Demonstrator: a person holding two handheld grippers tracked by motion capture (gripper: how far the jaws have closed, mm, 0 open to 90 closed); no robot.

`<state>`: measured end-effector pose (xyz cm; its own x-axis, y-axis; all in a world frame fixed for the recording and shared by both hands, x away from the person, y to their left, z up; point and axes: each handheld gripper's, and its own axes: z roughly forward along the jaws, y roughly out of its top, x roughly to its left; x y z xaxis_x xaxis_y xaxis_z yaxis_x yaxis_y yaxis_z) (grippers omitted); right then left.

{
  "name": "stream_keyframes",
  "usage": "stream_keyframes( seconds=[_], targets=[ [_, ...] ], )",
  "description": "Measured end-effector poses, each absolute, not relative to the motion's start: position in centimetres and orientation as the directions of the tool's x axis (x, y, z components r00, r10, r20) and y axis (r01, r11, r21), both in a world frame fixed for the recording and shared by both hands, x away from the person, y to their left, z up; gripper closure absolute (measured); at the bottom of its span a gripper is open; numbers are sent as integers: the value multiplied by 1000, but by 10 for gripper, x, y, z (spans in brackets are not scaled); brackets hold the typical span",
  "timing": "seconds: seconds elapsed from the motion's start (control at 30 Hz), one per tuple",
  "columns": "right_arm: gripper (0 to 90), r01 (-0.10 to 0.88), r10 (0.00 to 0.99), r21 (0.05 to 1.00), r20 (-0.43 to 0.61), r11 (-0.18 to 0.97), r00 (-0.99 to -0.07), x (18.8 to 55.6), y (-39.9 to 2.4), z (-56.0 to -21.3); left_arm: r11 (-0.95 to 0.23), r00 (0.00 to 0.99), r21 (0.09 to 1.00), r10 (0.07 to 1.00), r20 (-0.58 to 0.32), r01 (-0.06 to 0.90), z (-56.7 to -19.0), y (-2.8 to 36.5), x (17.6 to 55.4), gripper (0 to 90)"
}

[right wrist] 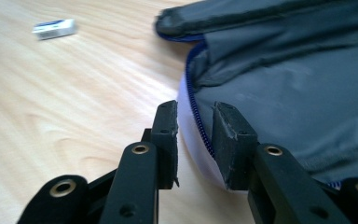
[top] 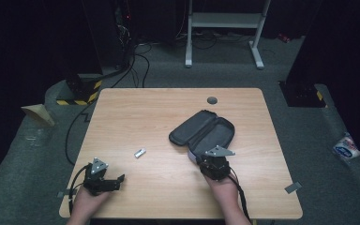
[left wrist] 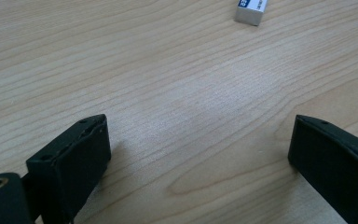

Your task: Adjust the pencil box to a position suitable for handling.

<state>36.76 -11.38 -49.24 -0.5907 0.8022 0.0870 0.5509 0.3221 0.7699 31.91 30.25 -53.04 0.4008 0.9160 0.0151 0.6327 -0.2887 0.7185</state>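
1. Where it lies open right of centre in the high view, the grey pencil case (top: 202, 132) shows a blue zipper (right wrist: 197, 108).
2. My right gripper (right wrist: 195, 122) pinches its near rim.
3. My left gripper (left wrist: 198, 144) rests lower left, jaws spread, near the eraser (top: 140, 153).

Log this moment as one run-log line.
left gripper: open, over bare table | right gripper: shut on pouch edge | eraser: untouched

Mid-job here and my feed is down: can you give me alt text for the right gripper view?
The right hand-held gripper has its two black jaws closed on the near edge of an open grey zip case, straddling its blue zipper. The case lies on a light wooden table, with a small white eraser farther off at upper left.
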Motion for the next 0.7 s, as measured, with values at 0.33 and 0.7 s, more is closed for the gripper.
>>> stream_keyframes(
  seconds=[0.33,0.7],
  targets=[
    [642,501,740,792,96,348,-666,343,-82,-489,-289,401,719,916,15,633,-530,302,319,60],
    [562,514,857,815,41,268,-513,372,-148,-467,-287,401,719,916,13,633,-530,302,319,60]
  ],
)
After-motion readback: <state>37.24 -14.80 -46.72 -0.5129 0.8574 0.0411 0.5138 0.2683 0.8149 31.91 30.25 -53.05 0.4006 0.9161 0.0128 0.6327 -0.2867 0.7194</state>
